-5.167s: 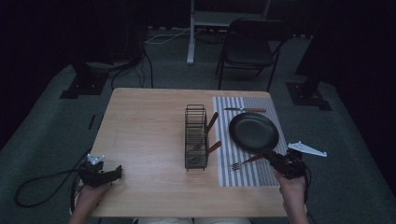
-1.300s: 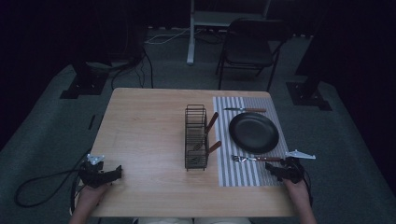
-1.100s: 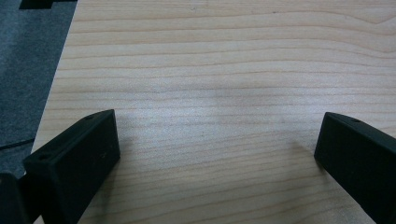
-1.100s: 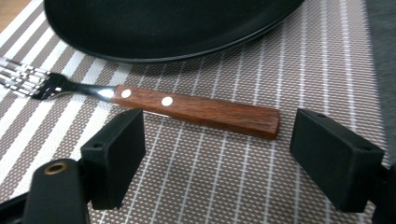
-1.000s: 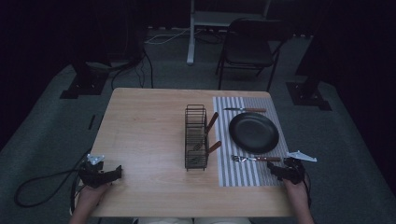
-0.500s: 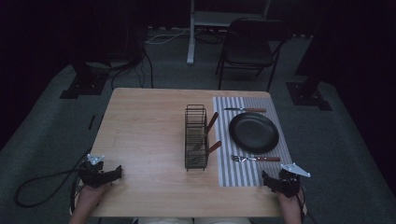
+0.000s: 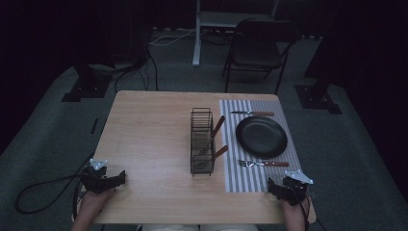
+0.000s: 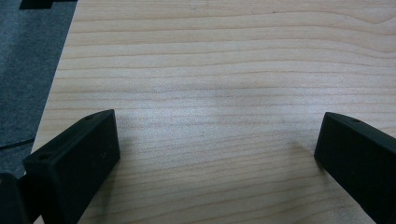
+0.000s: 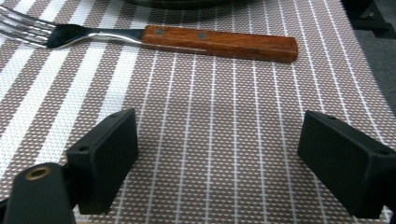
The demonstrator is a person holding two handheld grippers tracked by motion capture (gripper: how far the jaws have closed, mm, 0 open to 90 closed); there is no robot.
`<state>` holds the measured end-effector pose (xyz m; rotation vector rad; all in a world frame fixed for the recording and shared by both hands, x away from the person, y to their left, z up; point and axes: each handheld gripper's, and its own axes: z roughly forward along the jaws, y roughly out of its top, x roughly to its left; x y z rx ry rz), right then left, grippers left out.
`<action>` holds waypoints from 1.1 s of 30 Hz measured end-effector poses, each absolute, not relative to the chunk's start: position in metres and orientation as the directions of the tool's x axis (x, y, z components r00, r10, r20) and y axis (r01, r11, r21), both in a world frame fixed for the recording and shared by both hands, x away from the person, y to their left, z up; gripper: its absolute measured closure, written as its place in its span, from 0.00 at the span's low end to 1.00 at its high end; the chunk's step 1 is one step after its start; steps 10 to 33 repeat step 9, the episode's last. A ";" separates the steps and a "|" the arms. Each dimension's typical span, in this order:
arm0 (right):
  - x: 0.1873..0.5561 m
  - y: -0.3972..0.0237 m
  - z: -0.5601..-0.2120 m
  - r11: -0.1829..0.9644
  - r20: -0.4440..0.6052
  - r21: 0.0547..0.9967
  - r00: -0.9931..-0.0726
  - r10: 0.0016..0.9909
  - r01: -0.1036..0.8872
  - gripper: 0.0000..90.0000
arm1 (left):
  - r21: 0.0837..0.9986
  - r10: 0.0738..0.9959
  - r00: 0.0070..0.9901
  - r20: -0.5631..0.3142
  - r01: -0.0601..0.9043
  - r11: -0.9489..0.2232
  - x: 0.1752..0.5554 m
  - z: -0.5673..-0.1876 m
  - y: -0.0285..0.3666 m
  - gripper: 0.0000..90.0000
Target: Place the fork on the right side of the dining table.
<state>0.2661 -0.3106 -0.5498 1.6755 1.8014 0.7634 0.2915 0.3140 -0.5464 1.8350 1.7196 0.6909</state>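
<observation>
High view
- Counter (image 7: 154, 144): pale wood, centre of frame; striped placemat (image 7: 245, 183) on its right half.
- Fork (image 7: 263, 163): wood-handled, flat on the placemat, lower right of centre, just below the black plate (image 7: 261, 136), tines toward the rack.
- Knife (image 7: 252, 113): above the plate, at the placemat's top edge.
- Wire caddy (image 7: 201, 140): centre of frame, two wood-handled utensils leaning in it.
- Right claw (image 7: 272, 186): lower right, near the counter's front edge, apart from the fork and holding nothing.
- Left claw (image 7: 121, 177): lower left, resting near the counter's corner.

Left gripper view
- Left claw (image 8: 217, 154): jaws wide, bare wood between them, nothing held.

Right gripper view
- Right claw (image 9: 217, 154): jaws have just been opening and stand wide, nothing but placemat weave between them.
- Fork (image 9: 154, 39): across the top of the frame, handle to the right, tines running off the upper left; clear of both jaws.
- Plate (image 9: 177, 3): dark rim just past the fork at the top edge.

Risks, as judged
- Fork nudged: a claw passing back over the setting could catch the handle and skew it or push it against the plate.
- Placemat dragged: a low jaw could snag the weave and shift the whole setting.
- Caddy tipped: pulling out a leaning utensil at an angle could topple the light frame.
</observation>
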 end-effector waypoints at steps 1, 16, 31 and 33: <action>0.266 -0.311 -0.550 0.052 -0.013 0.729 -0.062 0.998 0.682 0.13 | 0.683 0.998 0.060 0.011 0.729 -0.052 0.292 -0.546 0.314 0.00; 0.267 -0.314 -0.550 0.028 0.015 0.723 -0.057 0.998 0.690 0.13 | 0.684 0.998 0.059 0.009 0.728 -0.049 0.292 -0.546 0.314 0.00; 0.267 -0.314 -0.550 0.028 0.015 0.723 -0.057 0.998 0.690 0.13 | 0.684 0.998 0.059 0.009 0.728 -0.049 0.292 -0.546 0.314 0.00; 0.267 -0.314 -0.550 0.028 0.015 0.723 -0.057 0.998 0.690 0.13 | 0.684 0.998 0.059 0.009 0.728 -0.049 0.292 -0.546 0.314 0.00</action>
